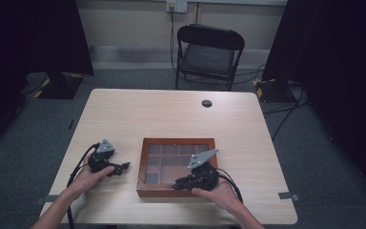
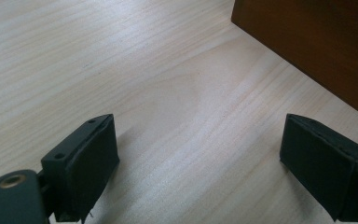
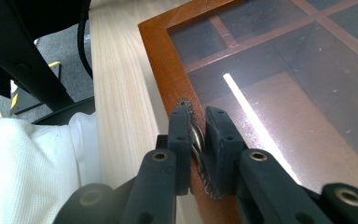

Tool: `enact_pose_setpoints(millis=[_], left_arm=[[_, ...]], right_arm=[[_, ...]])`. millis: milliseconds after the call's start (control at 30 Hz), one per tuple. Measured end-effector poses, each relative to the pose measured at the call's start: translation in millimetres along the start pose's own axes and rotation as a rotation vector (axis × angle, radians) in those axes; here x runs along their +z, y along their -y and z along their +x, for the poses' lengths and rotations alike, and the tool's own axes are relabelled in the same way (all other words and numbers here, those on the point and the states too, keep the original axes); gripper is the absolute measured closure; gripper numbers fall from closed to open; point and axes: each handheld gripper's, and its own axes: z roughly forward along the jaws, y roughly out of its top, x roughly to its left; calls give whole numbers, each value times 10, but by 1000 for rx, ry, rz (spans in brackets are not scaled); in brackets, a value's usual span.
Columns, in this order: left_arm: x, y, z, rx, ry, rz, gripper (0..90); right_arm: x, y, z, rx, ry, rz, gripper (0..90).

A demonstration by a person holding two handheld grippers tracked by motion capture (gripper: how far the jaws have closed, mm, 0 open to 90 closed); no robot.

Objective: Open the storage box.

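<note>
A shallow brown wooden box point(image 1: 177, 142) with a glass lid over several compartments lies on the table's near middle. My right gripper point(image 1: 178, 183) sits at the box's near edge. In the right gripper view its jaws are pinched on a small knurled metal knob point(image 3: 196, 140) fixed to the lid frame point(image 3: 161, 56). My left gripper point(image 1: 123, 167) rests on the table just left of the box, pointing at it. In the left gripper view its jaws point(image 2: 200, 163) stand wide apart over bare wood, with the box's side wall point(image 2: 317, 42) ahead at upper right.
The light wooden table point(image 1: 171, 114) has a round cable hole point(image 1: 207, 103) near its far edge. A black folding chair point(image 1: 209, 52) stands beyond the table. Dark curtains hang at both sides, and cables run over the floor at right. A white garment point(image 3: 28, 163) is near the table's front edge.
</note>
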Motion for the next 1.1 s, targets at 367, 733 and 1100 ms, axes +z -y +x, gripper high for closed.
enact_pose_setpoints(millis=[367,733,1100], left_arm=[[0,-2,5,5,0,1,101],[0,-2,6,7,0,2,101],[0,-3,7,7,0,2,100]], right_arm=[[-1,-10,-13,29,-12,5,815],[-67,-63,-8,33,-18,-19,816],[-142,-132,-14,63,-26,-31,815]])
